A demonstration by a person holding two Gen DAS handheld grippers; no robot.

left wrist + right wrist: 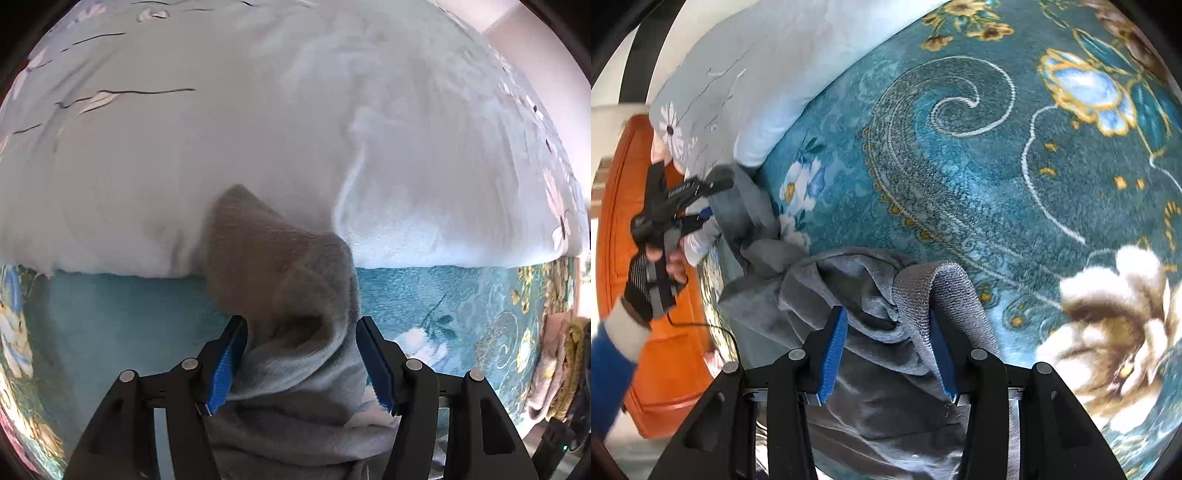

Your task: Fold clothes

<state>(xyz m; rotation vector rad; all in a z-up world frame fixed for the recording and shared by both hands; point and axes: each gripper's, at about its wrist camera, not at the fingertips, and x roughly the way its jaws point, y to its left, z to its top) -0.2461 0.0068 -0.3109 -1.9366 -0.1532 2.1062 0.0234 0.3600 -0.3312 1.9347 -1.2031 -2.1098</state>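
Left wrist view first: left gripper (301, 363), fingers apart but pinching a thick bunch of grey garment (291, 295) between the blue pads (225, 373), cloth rising in a peak toward the white quilt (258, 129) and hanging down below the jaws. Beneath the quilt's edge, teal floral blanket (122, 325), bare on both sides of the garment.

Right wrist view next: far left of the garment, left gripper again, gripped by a gloved hand (653, 273) before an orange door (665, 369). Right of that, grey garment (879, 295) slung across to the right gripper (886, 354), fingers spread yet clamped on a ribbed hem (956, 295) doubled over the right pad. Beyond the garment, teal blanket.

Judged step: garment lifted by two points, not yet laid flat. Next move calls for drawing both grips apart to tension the cloth, then lowering onto the blanket.
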